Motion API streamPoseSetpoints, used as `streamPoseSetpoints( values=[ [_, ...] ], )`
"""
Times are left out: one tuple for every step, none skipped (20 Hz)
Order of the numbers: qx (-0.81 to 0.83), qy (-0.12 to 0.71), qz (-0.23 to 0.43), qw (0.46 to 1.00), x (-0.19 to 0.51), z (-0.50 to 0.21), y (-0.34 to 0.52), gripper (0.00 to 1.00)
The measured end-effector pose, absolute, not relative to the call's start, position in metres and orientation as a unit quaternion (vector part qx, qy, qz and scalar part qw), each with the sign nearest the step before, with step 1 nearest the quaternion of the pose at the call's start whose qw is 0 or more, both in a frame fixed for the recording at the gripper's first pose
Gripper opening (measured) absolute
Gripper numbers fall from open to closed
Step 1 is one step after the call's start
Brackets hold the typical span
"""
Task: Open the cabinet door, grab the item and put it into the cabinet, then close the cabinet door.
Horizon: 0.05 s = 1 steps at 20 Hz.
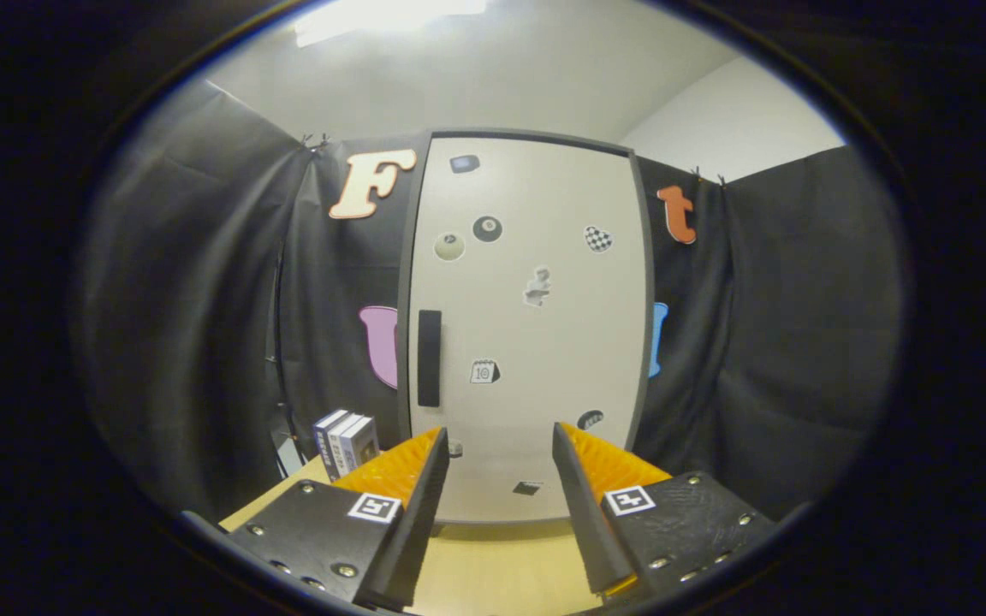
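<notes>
We saw one cabinet (527, 325) standing upright on the pale wooden bench (493, 565), straight ahead of the gripper (500, 436) and beyond its fingers. Its single door (544, 214) was shut: a tall, off-white panel set in a dark grey frame, with one black vertical handle (429, 358) near the door's left edge, about halfway up. We counted about nine small stickers (487, 228) scattered over the door, among them two round ball shapes side by side in the upper part, a chequered one to their right, a pale figure near the middle and a small calendar page just right of the handle; the lower ones were too small for us to make out.

The item to be stored was one small set of boxes (346, 443), three narrow ones as far as we could tell, standing upright and pressed side by side, pale-topped with darker printed fronts. It stood on the bench just left of the cabinet's lower corner, close behind the tip of the left finger and partly hidden by it.

The jaws stood wide apart with nothing between them, both fingers aimed at the bottom of the door and clear of it.
</notes>
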<state>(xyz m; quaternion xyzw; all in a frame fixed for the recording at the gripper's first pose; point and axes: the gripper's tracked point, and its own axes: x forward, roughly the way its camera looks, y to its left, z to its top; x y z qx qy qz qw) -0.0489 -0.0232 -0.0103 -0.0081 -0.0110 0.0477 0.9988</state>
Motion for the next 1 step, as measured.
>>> streamPoseSetpoints(
  values=[
    [-0.009, -0.013, 0.045, 0.999, -0.0576, -0.0105, -0.0272, 0.72]
  ],
)
